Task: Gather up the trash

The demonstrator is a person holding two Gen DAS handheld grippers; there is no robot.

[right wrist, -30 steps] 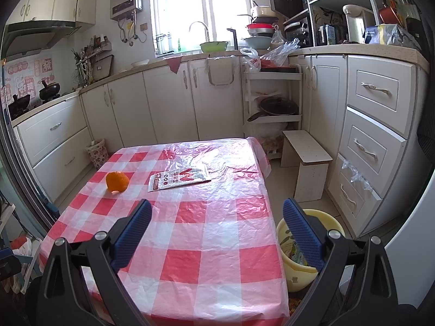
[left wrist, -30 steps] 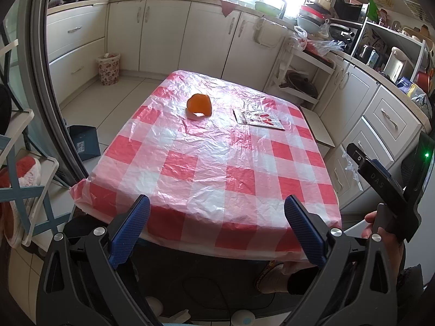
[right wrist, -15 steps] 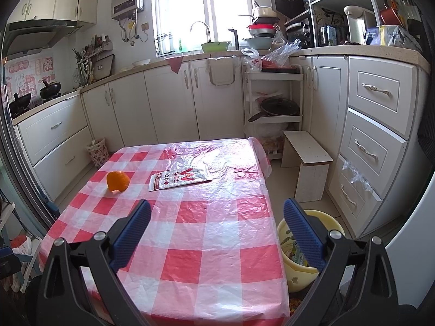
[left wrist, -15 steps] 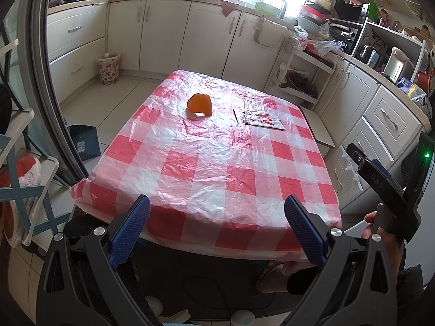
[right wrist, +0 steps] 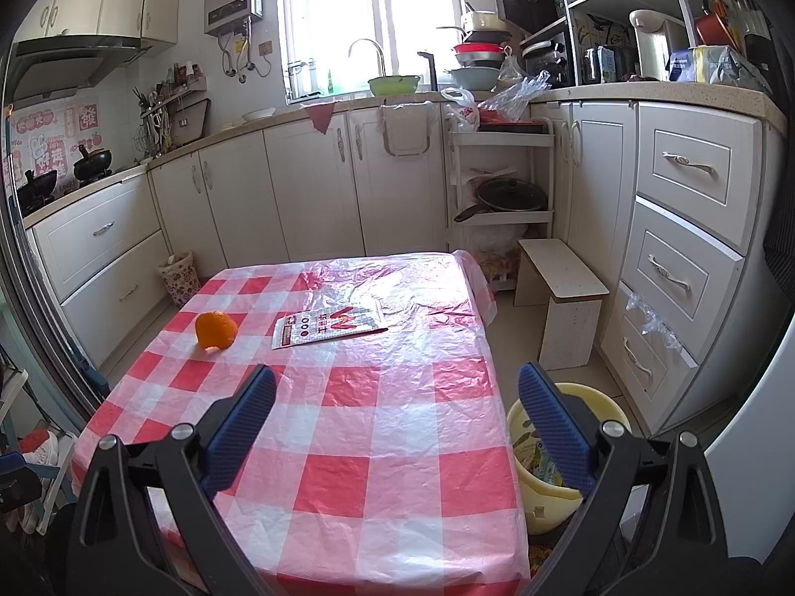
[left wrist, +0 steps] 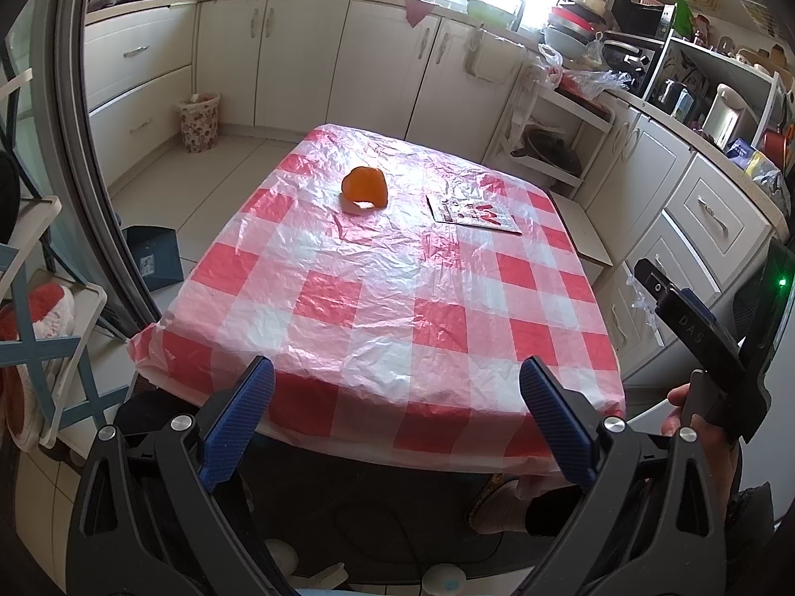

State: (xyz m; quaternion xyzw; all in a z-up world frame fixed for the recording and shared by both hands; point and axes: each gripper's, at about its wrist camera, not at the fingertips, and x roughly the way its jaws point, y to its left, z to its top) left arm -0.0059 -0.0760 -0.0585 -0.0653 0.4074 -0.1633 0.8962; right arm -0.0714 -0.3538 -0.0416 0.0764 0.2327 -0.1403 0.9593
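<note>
An orange peel point(left wrist: 365, 187) point(right wrist: 215, 330) lies on the far half of the red-and-white checked table point(left wrist: 397, 308) point(right wrist: 377, 427). To its right lies a flat printed wrapper point(left wrist: 472, 209) point(right wrist: 328, 327). A yellow bin point(right wrist: 541, 486) with trash inside stands on the floor by the table's right side. My left gripper point(left wrist: 397, 397) is open and empty, held before the near table edge. Above the near part of the table my right gripper point(right wrist: 397, 407) hangs open and empty. In the left wrist view, a hand point(left wrist: 695, 412) holds the right gripper's body at the lower right.
White kitchen cabinets point(right wrist: 308, 188) run along the far wall and the right side. A small patterned basket point(left wrist: 198, 121) stands on the floor at the far left. A low wooden stool point(right wrist: 561, 298) and a rack with a pan point(right wrist: 502, 198) stand past the table's right corner.
</note>
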